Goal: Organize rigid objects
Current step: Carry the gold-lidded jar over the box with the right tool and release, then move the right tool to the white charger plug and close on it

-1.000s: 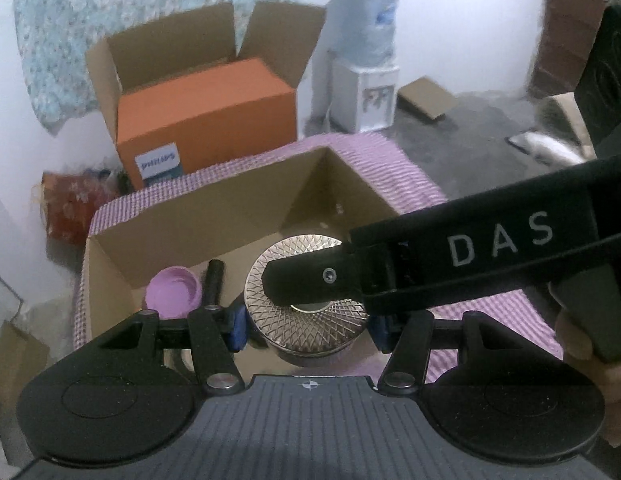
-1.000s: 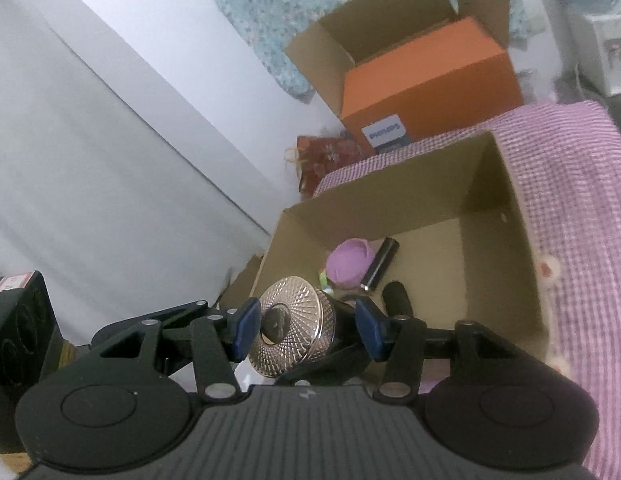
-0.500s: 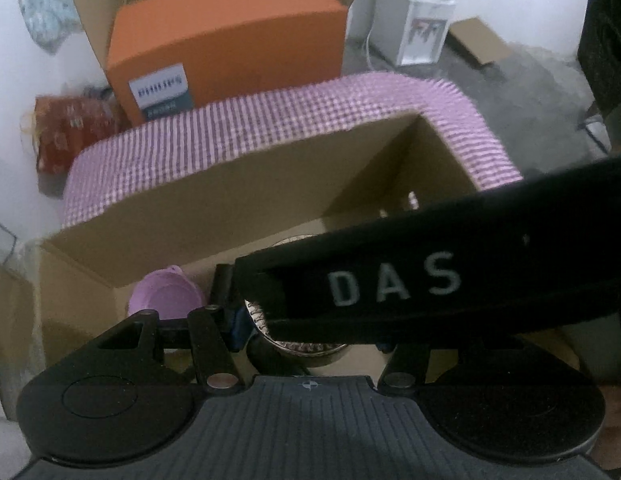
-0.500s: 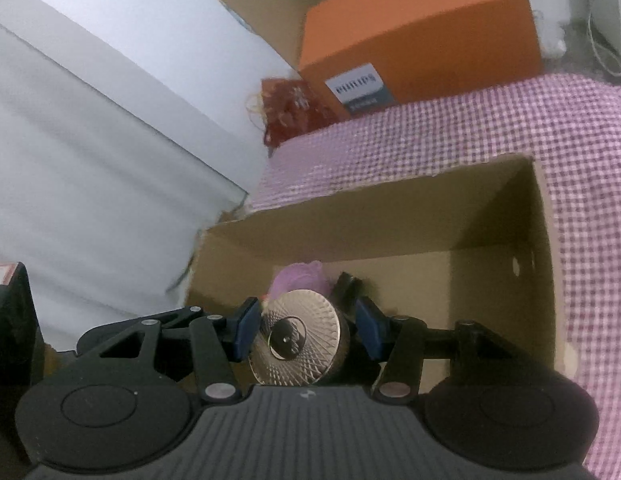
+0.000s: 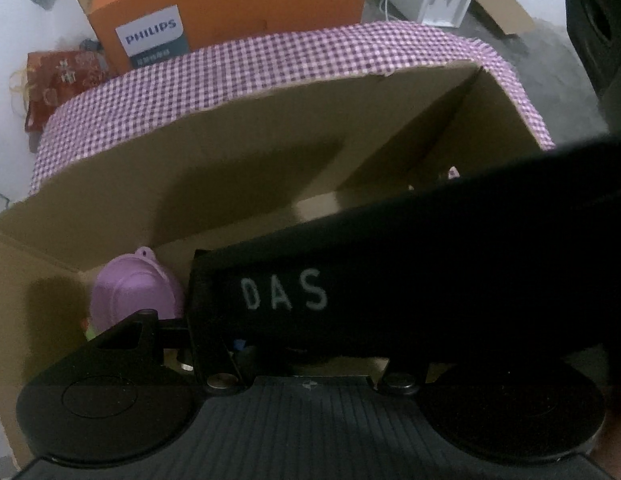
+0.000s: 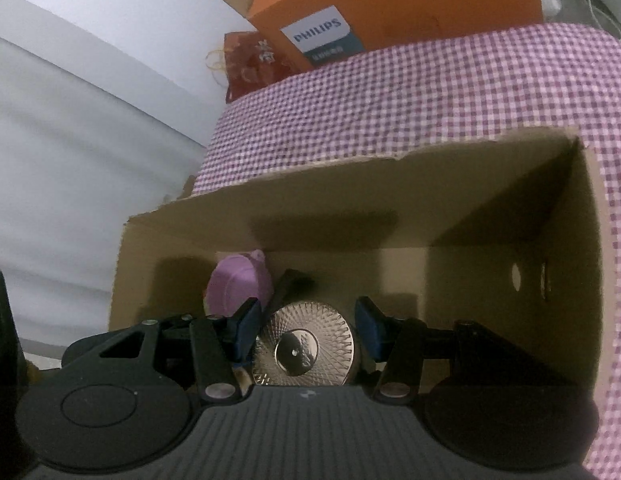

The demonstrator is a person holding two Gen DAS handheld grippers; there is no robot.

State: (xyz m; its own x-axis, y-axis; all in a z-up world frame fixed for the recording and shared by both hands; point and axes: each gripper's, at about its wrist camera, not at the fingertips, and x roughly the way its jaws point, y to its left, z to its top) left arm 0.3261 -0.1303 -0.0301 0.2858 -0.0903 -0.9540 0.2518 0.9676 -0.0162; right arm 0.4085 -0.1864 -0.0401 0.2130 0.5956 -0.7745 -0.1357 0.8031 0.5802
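Right gripper [image 6: 304,330] gripping metal tin [image 6: 304,350] inside cardboard box [image 6: 430,184], near purple lid [image 6: 238,288] by left wall. Left gripper [image 5: 310,354]: fingertips hidden behind right gripper, grip unclear.

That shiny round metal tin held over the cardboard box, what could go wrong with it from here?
1. The tin is held only by its rim between the right gripper's blue fingers; it might slip and drop.
2. The purple lid and a dark stick lie just beyond it in the cardboard box; the tin could land on them and tilt.
3. The other black tool blocks the left view, so a bump seems possible.
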